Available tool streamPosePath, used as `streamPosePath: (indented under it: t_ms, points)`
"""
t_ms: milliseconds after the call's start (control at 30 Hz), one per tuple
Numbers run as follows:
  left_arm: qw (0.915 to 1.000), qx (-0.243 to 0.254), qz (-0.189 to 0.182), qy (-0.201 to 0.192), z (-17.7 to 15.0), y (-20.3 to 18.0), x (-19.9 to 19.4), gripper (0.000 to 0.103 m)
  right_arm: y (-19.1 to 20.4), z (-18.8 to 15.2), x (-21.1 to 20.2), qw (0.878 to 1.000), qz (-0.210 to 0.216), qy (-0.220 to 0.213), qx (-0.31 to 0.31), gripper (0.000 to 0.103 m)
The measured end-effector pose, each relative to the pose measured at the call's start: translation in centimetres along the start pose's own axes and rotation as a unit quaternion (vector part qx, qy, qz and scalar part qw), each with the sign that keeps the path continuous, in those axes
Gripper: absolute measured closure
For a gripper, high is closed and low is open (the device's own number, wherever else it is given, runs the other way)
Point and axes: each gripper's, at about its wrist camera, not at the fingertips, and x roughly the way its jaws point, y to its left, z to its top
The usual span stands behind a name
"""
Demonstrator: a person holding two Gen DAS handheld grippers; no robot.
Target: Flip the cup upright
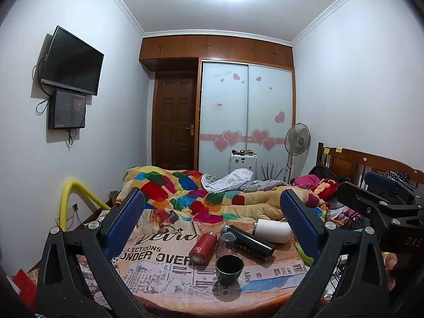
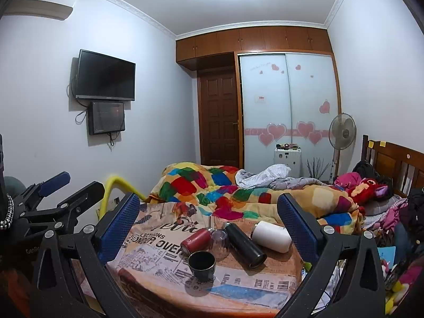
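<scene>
Item: small dark cup (image 1: 229, 269) (image 2: 202, 265). Standing upright, mouth up, near the front edge of the newsprint-patterned tabletop (image 1: 148, 273) (image 2: 254, 283), roughly at its middle. Free of both grippers.

Other items on the tabletop, all behind the cup:
- Red bottle (image 1: 202, 249) (image 2: 196, 240), lying on its side, base toward the front edge, left of centre.
- Clear glass (image 1: 227, 242) (image 2: 220, 243), between the red bottle and the black flask, just beside both; whether it touches them cannot be told.
- Black flask (image 1: 250, 241) (image 2: 245, 243), lying on its side, angled from the back toward the right front.
- White flask (image 1: 273, 230) (image 2: 271, 236), lying on its side near the back right edge, close to the black flask.

Left gripper (image 1: 212, 222) (image 2: 71, 185): jaws spread wide, blue pads far apart, holding nothing; above the front edge.

Right gripper (image 2: 209, 222) (image 1: 363, 185): jaws likewise wide apart, holding nothing; above the front edge, to the right of the left gripper.

Beyond the back edge: multicoloured quilt (image 1: 185, 190) (image 2: 212, 185) on a bed.
</scene>
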Motion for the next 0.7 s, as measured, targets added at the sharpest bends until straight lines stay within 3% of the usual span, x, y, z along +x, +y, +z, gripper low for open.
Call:
streamPosePath:
  t_ms: [700]
  points:
    - [0.9998, -0.008, 0.004, 0.018, -0.27, -0.34, 0.79, 0.0, -0.24, -0.02, 0.08, 1.0, 0.0, 0.011, 0.003, 0.0]
